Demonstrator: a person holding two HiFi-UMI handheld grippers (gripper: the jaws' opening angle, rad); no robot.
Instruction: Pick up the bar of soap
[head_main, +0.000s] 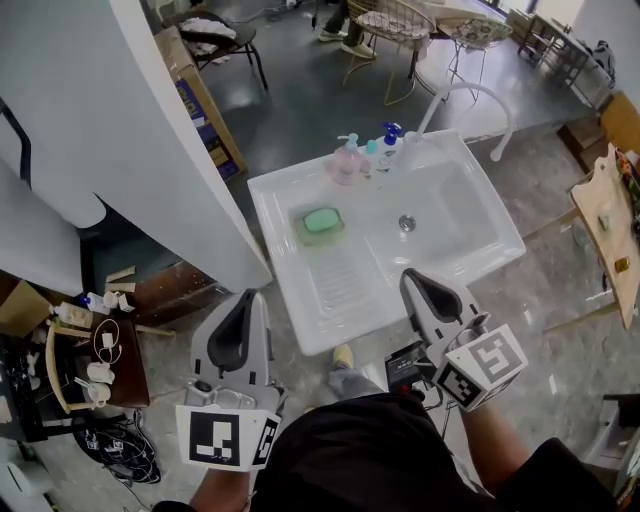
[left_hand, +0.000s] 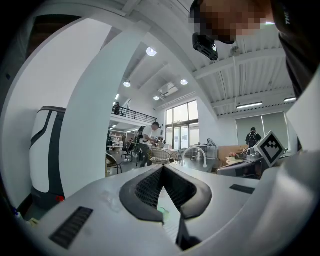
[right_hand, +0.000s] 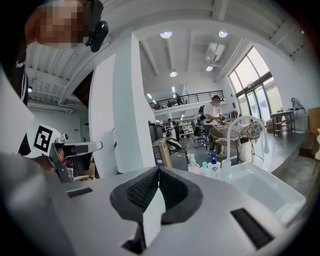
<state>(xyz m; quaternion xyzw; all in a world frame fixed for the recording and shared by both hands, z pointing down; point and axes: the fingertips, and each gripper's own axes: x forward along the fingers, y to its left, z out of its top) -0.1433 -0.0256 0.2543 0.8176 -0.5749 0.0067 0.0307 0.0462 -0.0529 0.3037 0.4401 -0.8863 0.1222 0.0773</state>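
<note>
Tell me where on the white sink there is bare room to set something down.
Free: the ribbed drainboard in front of the soap dish, and the basin around the drain. Crowded: the back rim, where bottles stand beside the faucet.

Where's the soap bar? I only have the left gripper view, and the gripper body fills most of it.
Observer: Head view shows the green rounded bar of soap lying in a pale green dish on the left ledge of the white sink, beyond the ribbed drainboard.
Operator: Right hand-held gripper near it?
Observer: No. The right hand-held gripper hangs at the sink's near edge, jaws together and empty, apart from the soap.
Operator: Anything crowding the soap?
Observer: Three pump bottles stand on the back rim beside the white arched faucet, apart from the dish.
</note>
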